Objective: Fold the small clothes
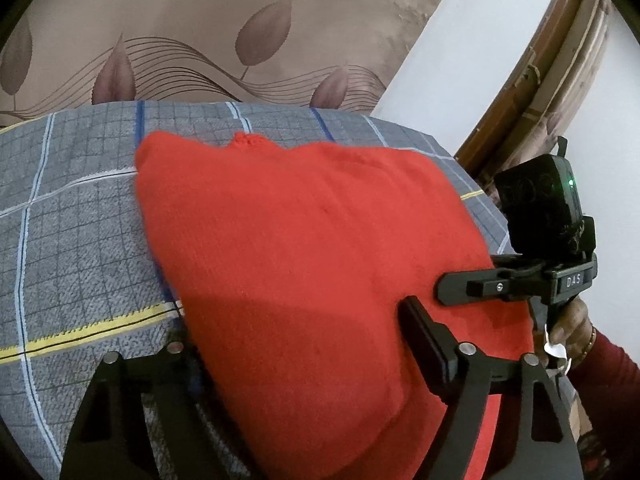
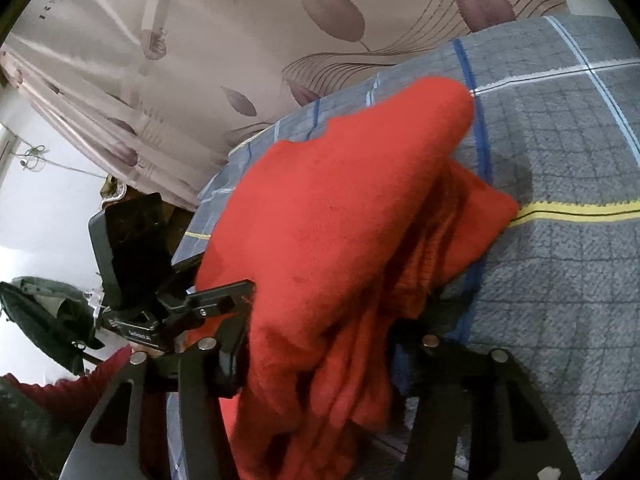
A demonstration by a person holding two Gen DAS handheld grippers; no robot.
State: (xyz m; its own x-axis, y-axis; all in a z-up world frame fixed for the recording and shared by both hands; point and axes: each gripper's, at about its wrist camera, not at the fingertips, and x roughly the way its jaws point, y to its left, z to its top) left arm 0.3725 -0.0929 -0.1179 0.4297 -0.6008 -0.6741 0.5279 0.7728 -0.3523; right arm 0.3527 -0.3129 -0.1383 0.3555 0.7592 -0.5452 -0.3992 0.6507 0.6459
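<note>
On the bed's grey checked bedsheet (image 1: 72,240), the left hand-held gripper (image 1: 296,360) has its fingers spread wide, the red knitted woollen garment (image 1: 304,240) draped between them; whether they pinch it I cannot tell. The right hand-held gripper (image 2: 320,344) is likewise buried in cloth, its grip unclear. The fold looks mid-way: one layer is raised over, not yet flattened. Only the right wrist view shows the bunched layers underneath; only the left shows the smooth top face and the beige leaf-patterned curtain (image 1: 200,32).
</note>
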